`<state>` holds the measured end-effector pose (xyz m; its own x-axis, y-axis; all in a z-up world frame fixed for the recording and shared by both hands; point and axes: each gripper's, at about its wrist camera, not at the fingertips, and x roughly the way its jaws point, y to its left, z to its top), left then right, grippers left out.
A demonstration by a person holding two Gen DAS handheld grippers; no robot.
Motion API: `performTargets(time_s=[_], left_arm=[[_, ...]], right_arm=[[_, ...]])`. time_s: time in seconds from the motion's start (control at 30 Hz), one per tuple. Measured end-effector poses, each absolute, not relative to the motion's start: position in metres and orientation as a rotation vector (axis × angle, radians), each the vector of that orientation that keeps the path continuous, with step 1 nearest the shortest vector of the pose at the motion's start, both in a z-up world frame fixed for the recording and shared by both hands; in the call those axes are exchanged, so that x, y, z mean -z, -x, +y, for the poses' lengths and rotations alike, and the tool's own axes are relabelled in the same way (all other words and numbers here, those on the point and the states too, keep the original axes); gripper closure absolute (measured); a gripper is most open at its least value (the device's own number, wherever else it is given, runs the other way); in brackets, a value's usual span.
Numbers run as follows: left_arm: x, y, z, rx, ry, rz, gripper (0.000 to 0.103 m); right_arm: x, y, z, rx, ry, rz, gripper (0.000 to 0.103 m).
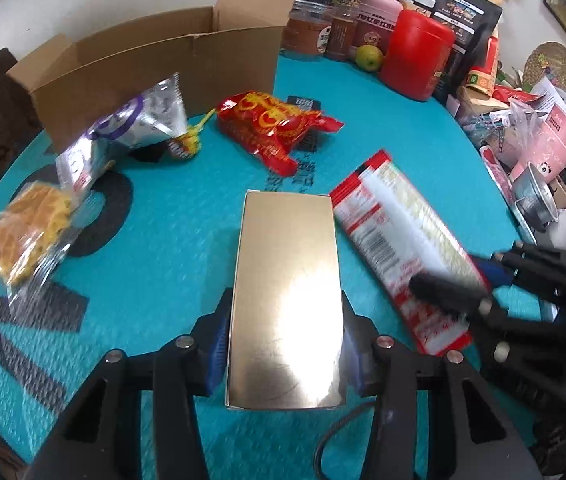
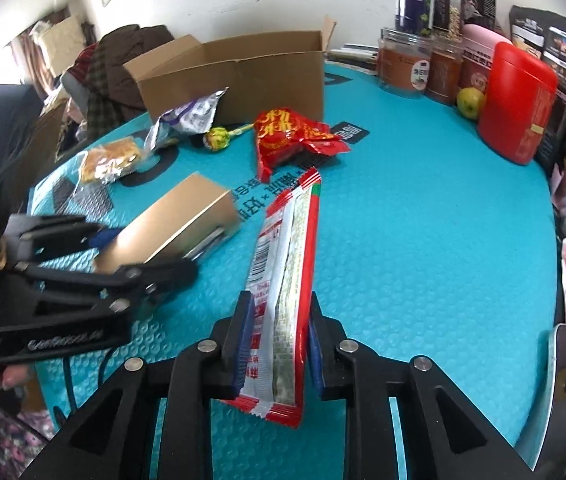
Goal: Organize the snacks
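The left gripper (image 1: pixel 285 350) clamped the shiny gold rectangular box (image 1: pixel 287 300) and the right gripper (image 2: pixel 277 344) loosely bracketed the long red-and-white snack packet (image 2: pixel 283 280), both on the teal mat (image 2: pixel 423 240), packet print blurred.

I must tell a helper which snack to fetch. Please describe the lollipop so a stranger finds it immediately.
Start at the open cardboard box at the far side of the teal table. Just before it, between the silver packet and the crumpled red bag, lies the lollipop. It alone has a round yellow head on a stick.
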<state>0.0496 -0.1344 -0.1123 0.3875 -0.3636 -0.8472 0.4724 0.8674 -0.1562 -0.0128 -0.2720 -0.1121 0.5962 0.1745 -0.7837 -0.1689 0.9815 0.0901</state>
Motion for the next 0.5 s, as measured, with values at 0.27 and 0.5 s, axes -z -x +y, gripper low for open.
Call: performTargets(time_s=[0.27, 0.5], left_arm=[[0.112, -0.031, -0.118, 0.487, -0.14, 1.083, 0.057], [0.114, -0.034, -0.122, 0.479, -0.155, 1.065, 0.057]], right_arm=[[0.096, 0.028, -0.259, -0.171, 0.194, 0.905, 0.087], [0.097, 0.028, -0.229, -0.226, 0.289, 0.893, 0.085]])
